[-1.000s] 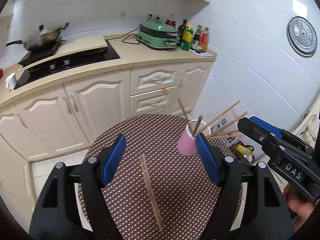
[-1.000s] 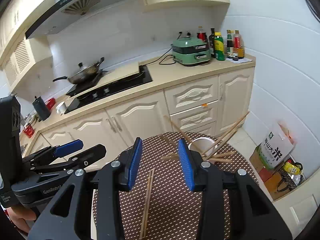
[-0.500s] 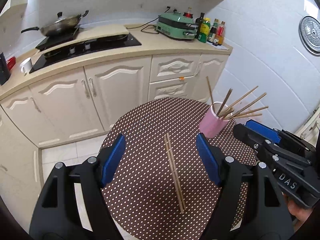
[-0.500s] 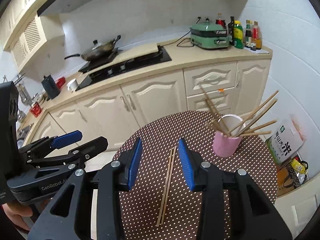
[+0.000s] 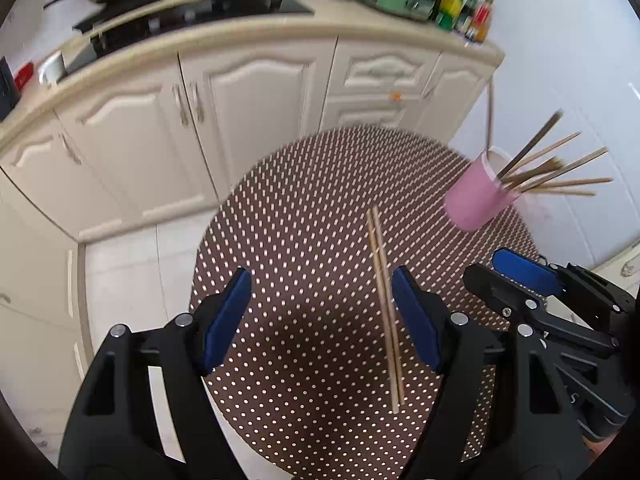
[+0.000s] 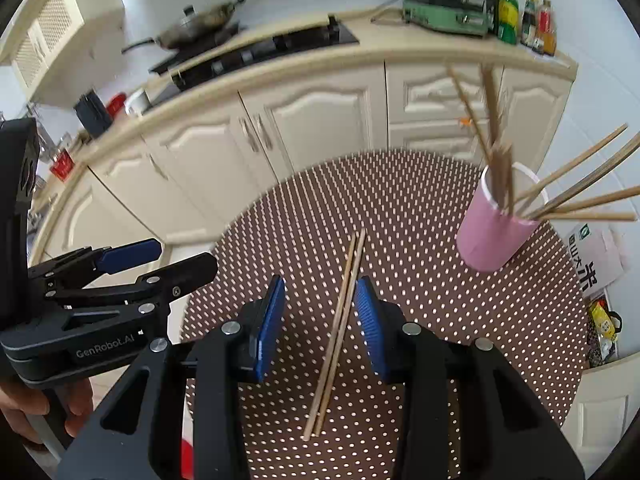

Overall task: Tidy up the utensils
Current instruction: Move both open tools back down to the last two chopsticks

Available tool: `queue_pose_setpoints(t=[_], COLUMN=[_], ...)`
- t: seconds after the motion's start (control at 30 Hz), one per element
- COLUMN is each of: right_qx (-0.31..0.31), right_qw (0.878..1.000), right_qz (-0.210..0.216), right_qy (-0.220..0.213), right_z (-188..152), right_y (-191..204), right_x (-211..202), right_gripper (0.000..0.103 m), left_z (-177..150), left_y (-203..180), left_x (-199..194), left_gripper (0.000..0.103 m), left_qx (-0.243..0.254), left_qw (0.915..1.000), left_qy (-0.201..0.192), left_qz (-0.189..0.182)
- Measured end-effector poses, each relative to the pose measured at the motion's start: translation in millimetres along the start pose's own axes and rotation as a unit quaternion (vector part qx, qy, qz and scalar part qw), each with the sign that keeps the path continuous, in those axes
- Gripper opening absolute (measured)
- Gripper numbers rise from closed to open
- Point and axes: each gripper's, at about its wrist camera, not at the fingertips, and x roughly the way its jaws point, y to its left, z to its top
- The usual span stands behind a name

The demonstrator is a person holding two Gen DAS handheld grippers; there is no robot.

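A pair of wooden chopsticks lies side by side on a round table with a brown dotted cloth. A pink cup holding several chopsticks stands at the table's right side. My right gripper hovers over the loose pair, which shows between its blue pads untouched; it is open. My left gripper is open wider, and the pair runs just inside its right pad. Each gripper shows in the other's view: right gripper, left gripper.
Behind the table runs a cream kitchen counter with cabinets, a black hob, a wok, a green appliance and bottles. A printed bag sits on the floor at the right. A hand grips the left gripper's handle.
Both grippers have come down towards the table and tipped further downward. The loose chopsticks now appear larger and sit between the right gripper's pads. The jaws kept their widths.
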Motion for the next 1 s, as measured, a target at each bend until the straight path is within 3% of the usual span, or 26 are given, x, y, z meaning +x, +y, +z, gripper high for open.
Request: queue_pose_setpoints(t=[0.27, 0.73, 1.0], right_qx=[0.006, 0.025, 0.034], right_qw=[0.998, 0.992, 0.990], right_qz=[-0.012, -0.010, 0.003], right_qy=[0.063, 0.121, 0.137], right_z=[-9, -10, -5], right_y=[-26, -66, -79], right_x=[43, 80, 92], right_gripper=[0.035, 0.036, 0.036], left_z=[0, -1, 3], left_y=[-11, -38, -38], left_x=[58, 149, 168], left_gripper=[0.072, 0.072, 0.072], left_qx=[0.001, 0.032, 0.038], left_qw=[0.9980, 0.9886, 0.9875], left_qy=[0.062, 0.147, 0.152], left_qz=[-0.004, 0.002, 0.014])
